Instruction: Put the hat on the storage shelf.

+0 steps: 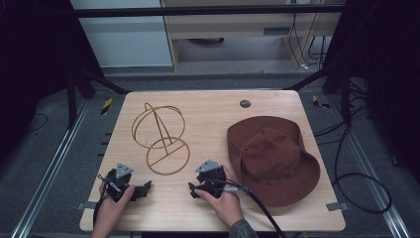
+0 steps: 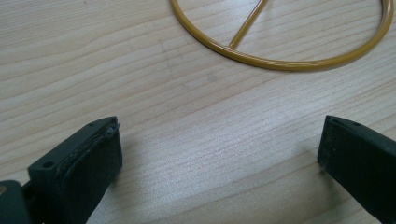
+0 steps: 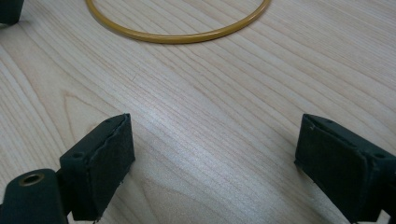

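- I counted 1 wire stand (image 1: 162, 137), 1 brown hat (image 1: 273, 158), 2 grippers, all on 1 wooden table (image 1: 208, 106); a small dark round insert (image 1: 245, 103) sat near the table's far edge.
- L gripper (image 1: 145, 189) lay at the near-left of the table, my hand (image 1: 112, 201) round it; its jaws were spread wide w/ nothing between, only bare wood showing in the left gripper view.
- R gripper (image 1: 192, 190) lay near-centre, just beside the hat's brim; jaws likewise spread apart, empty; a black cable (image 1: 260, 206) trailed off the near edge.
- Stand stood left of centre, beyond both grippers, well apart from the hat; nothing lay between grippers & its base ring.
- Stand was thin gold-coloured wire: flat round base ring w/ a crossbar, upright rod, hoops on top; hat was brown, wide-brimmed, crown up, at the right side.
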`<state>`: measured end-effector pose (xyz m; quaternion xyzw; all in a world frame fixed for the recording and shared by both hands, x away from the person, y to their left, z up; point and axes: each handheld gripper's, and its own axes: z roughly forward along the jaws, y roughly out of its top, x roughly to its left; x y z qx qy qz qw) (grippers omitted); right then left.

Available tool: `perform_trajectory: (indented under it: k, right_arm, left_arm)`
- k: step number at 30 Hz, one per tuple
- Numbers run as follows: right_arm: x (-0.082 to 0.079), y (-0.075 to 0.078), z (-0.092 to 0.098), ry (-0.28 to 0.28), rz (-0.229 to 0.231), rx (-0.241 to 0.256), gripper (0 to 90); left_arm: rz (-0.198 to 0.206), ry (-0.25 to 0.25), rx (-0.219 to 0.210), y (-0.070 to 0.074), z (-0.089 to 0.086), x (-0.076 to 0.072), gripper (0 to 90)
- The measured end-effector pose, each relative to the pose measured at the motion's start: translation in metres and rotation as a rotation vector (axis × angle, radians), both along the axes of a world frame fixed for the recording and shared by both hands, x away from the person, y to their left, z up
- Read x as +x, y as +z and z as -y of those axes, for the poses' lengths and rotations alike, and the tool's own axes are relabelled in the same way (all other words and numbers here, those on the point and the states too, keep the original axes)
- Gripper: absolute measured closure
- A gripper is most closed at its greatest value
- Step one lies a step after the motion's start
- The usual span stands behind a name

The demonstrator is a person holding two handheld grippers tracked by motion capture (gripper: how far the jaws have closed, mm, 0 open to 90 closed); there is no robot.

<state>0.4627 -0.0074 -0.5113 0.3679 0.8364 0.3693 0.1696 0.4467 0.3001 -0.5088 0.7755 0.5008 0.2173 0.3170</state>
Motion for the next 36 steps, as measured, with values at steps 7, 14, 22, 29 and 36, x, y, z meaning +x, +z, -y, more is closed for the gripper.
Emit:
perform_trajectory:
  k: [7,14,22,29,36]
  right_arm:
    - [-0.001,0.0,0.0,-0.008,-0.002,-0.001,11.7]
    - [-0.001,0.0,0.0,-0.011,-0.002,-0.002,11.6]
    - [-0.004,0.008,-0.002,-0.037,0.008,-0.075,9.4]
    - [-0.01,0.056,0.017,0.034,0.026,-0.036,8.8]
    - [-0.006,0.101,0.053,0.069,0.018,-0.035,9.6]
  left_arm:
    - [0.0,0.0,-0.001,0.0,0.0,0.0,0.0]
    - [0.0,0.0,-0.001,0.0,0.0,0.0,0.0]
    - [0.0,-0.002,0.0,0.0,0.0,0.0,0.0]
    - [0.002,-0.003,-0.002,0.0,0.0,0.0,0.0]
    - [-0.002,-0.007,0.001,0.0,0.0,0.0,0.0]
